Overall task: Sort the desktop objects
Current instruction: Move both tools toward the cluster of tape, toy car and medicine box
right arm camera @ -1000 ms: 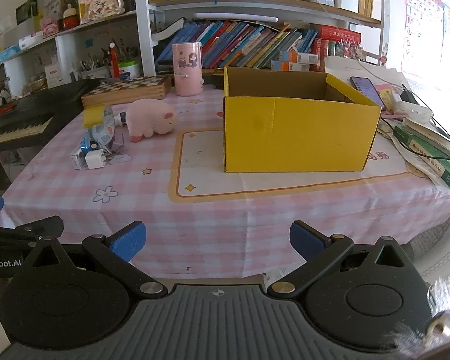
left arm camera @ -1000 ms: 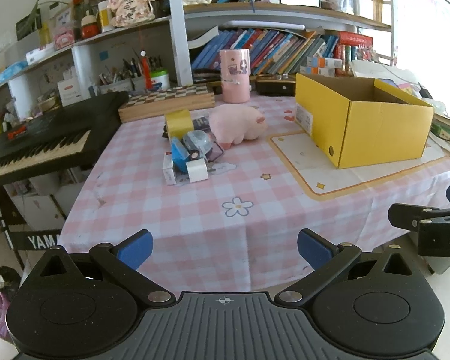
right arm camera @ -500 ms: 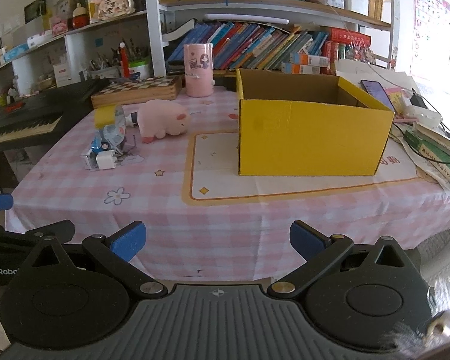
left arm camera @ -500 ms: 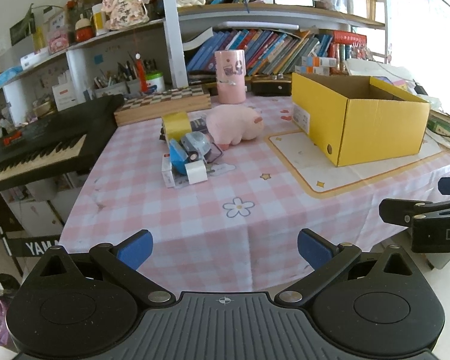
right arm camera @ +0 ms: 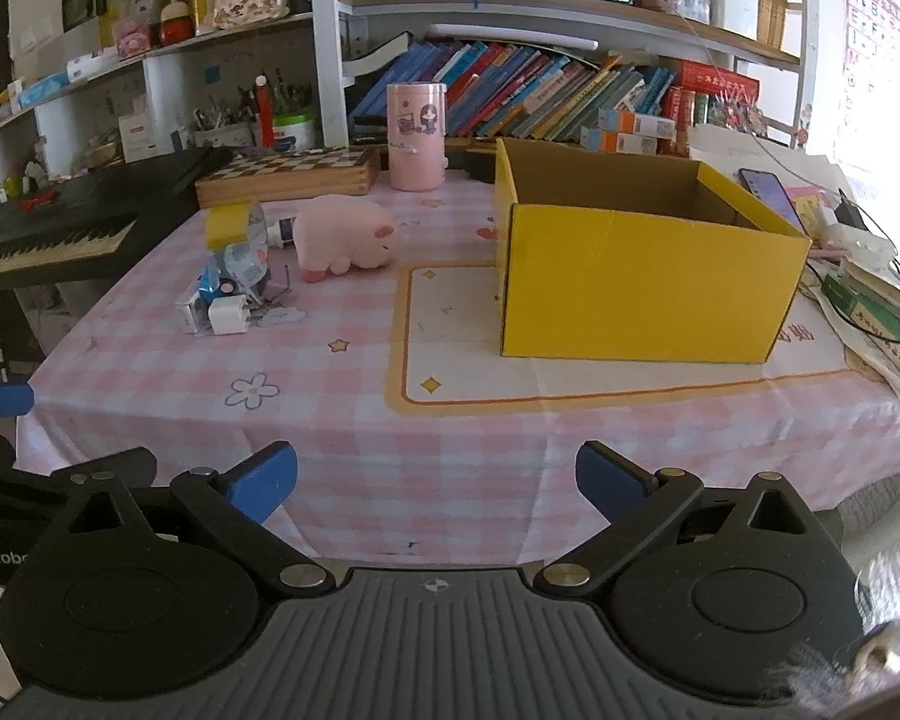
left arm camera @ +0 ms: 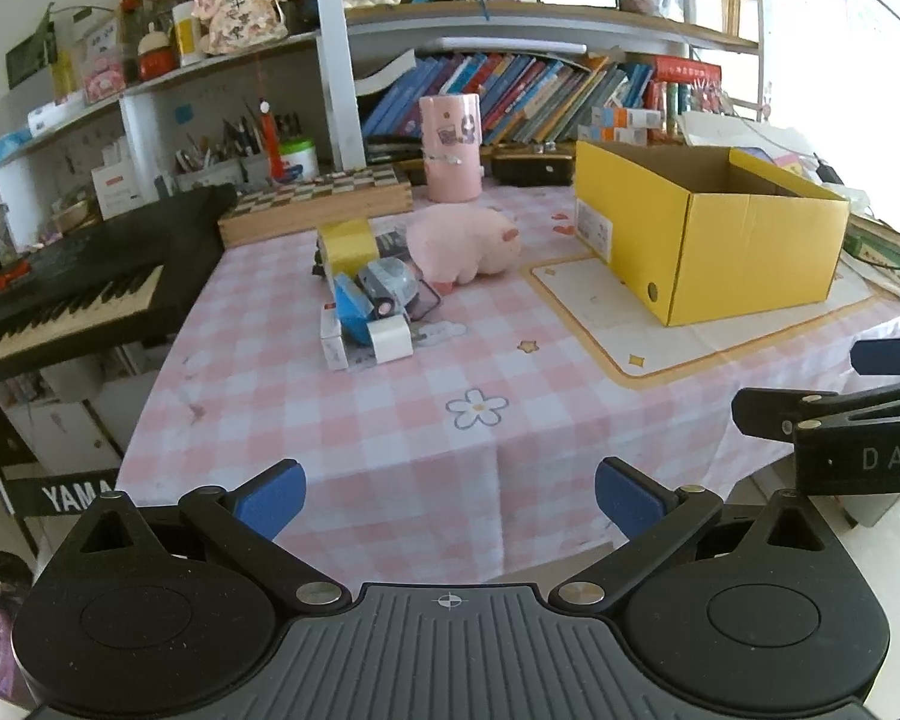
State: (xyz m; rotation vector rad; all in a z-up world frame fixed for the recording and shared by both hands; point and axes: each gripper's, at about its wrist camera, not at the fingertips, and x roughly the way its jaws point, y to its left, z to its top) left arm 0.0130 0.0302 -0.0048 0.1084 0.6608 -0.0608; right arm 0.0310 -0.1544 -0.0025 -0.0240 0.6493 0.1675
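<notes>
A pink plush pig (left arm camera: 465,243) (right arm camera: 345,237) lies on the pink checked tablecloth. Beside it sits a cluster of small items: a yellow tape roll (left arm camera: 347,243), a blue item (left arm camera: 351,309), a clear tape roll (left arm camera: 390,283), a white charger block (left arm camera: 391,339) (right arm camera: 228,316) and a small white box (left arm camera: 332,343). An open yellow cardboard box (left arm camera: 711,234) (right arm camera: 642,270) stands to the right, its inside empty as far as visible. My left gripper (left arm camera: 449,495) and right gripper (right arm camera: 437,477) are open and empty, held before the table's front edge.
A pink cylinder (left arm camera: 450,147), a chessboard box (left arm camera: 315,204) and bookshelves stand at the back. A black keyboard (left arm camera: 72,282) is left of the table. Books, a phone (right arm camera: 768,192) and cables lie right of the box. The right gripper's finger shows in the left wrist view (left arm camera: 834,414).
Both grippers have drifted slightly; the table and objects sit a little lower and closer in the views. Nothing on the table has moved. Both grippers stay open.
</notes>
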